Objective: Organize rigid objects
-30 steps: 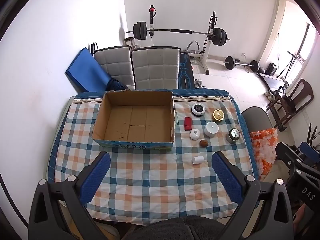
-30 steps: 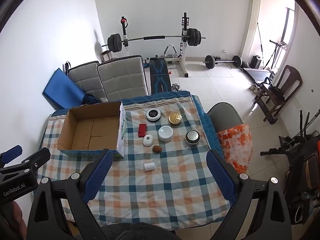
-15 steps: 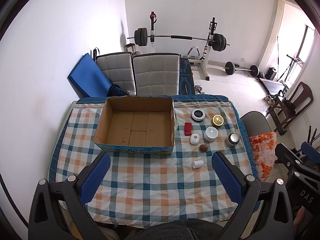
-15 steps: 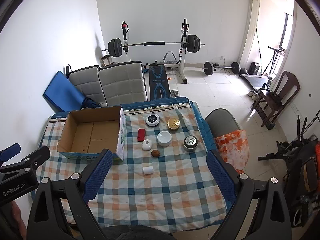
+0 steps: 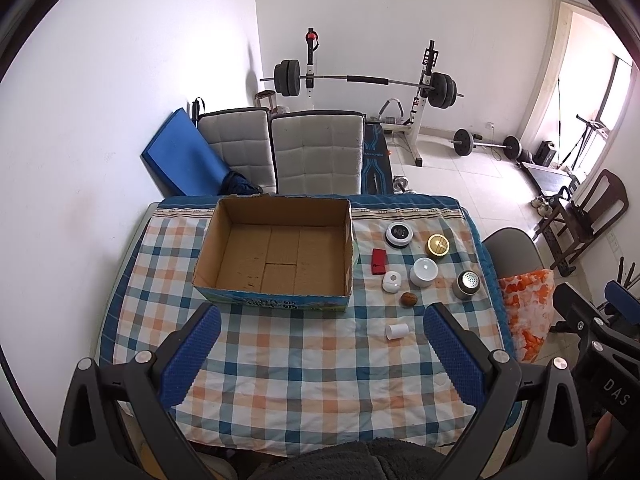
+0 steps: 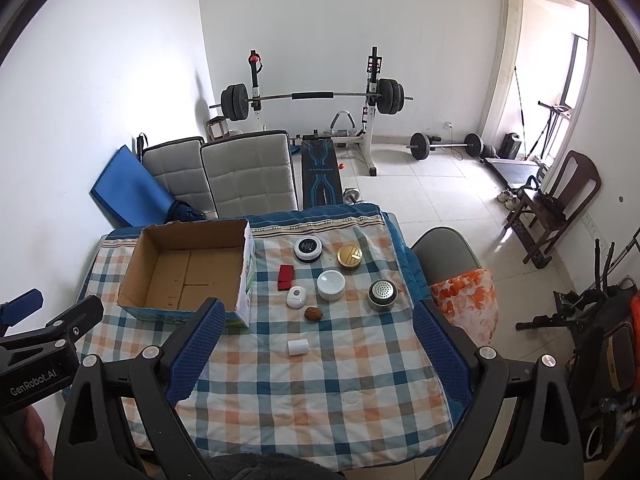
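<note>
Both tongs, left (image 5: 320, 354) and right (image 6: 318, 348), hover side by side with blue-padded fingers (image 5: 192, 354) spread wide, gripping nothing.

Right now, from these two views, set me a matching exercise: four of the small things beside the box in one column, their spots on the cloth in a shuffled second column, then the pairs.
Things:
1. red block
2. white roll
3. gold-lidded tin
4. perforated-top metal can

Places:
A. nearest the camera, alone in front of the others
B. closest to the cardboard box
C. far row, right of the black-faced white disc
D. rightmost, near the cloth's edge

Pairs: 1-B, 2-A, 3-C, 4-D
</note>
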Demonstrator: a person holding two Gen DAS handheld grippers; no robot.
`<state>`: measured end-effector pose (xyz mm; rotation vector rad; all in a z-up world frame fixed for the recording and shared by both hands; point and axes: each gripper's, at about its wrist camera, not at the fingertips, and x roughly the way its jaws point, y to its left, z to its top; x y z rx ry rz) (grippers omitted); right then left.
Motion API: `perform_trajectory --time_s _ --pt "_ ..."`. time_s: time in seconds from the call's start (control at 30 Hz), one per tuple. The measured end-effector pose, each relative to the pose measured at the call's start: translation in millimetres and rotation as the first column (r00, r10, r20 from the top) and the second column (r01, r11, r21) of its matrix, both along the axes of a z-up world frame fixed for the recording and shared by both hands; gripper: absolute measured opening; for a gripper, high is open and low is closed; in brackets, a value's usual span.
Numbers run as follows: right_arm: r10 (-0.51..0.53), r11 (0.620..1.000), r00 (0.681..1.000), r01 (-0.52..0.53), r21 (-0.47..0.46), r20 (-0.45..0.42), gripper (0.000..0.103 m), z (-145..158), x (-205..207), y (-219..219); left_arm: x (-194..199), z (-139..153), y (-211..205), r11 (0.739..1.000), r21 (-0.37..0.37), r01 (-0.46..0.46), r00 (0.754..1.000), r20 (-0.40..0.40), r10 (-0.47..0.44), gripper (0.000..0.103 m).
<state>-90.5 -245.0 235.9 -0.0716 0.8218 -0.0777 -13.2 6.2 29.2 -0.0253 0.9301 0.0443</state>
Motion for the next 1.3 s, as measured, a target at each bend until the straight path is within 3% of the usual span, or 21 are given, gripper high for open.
perform_trajectory --time_s 1.3 --pt "-0.04 0.999 0.999 0.041 -0.011 0.033 0.097 7 -4 5 3 13 -1 1.0 0.002 0.003 1.0 0.02 -0.003 0.103"
